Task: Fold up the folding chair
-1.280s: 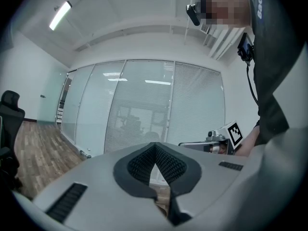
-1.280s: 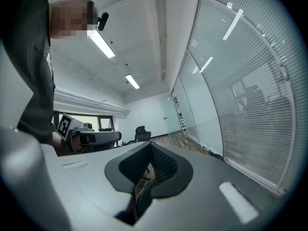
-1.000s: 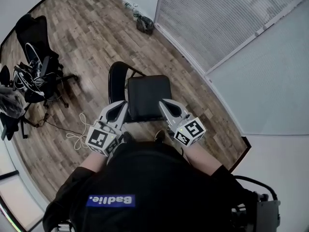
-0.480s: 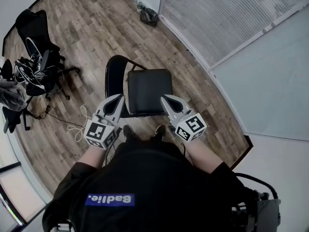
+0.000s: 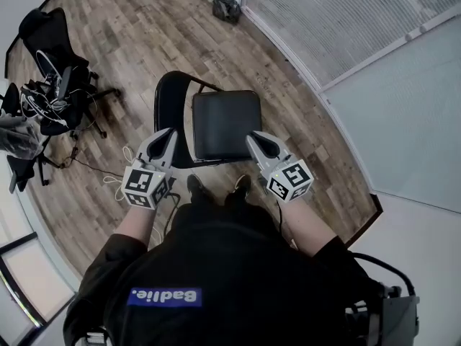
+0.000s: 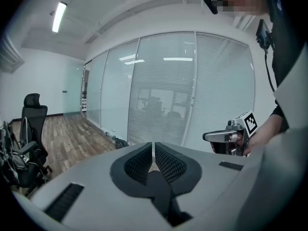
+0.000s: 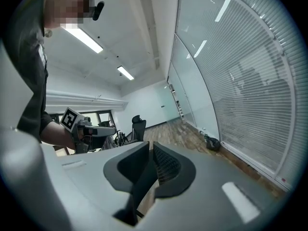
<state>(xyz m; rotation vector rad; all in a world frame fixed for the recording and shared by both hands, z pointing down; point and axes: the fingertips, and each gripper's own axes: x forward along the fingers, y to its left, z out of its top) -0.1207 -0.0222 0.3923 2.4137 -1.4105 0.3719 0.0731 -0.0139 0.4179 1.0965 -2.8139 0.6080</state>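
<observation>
A black folding chair stands unfolded on the wood floor, its padded seat (image 5: 225, 125) level and its curved backrest (image 5: 166, 107) at the seat's left. My left gripper (image 5: 167, 132) hangs over the chair's left side near the seat's front left corner, shut and empty. At the seat's front right corner my right gripper (image 5: 254, 137) is also shut with nothing in it. Whether either touches the chair cannot be told. The left gripper view shows shut jaws (image 6: 153, 146) and the other gripper (image 6: 208, 137) ahead; the right gripper view shows shut jaws (image 7: 150, 146). The chair is in neither gripper view.
A black office chair (image 5: 54, 85) hung with cables stands at the left. A white cable (image 5: 119, 182) lies on the floor near the left gripper. A dark bag (image 5: 227, 7) sits by the glass wall with blinds (image 5: 346, 20). My shoes (image 5: 196, 187) are just before the seat.
Both grippers have sunk and drawn apart, from over the seat's front corners out to its sides. The head view has shifted, so the chair sits a little higher in the picture.
</observation>
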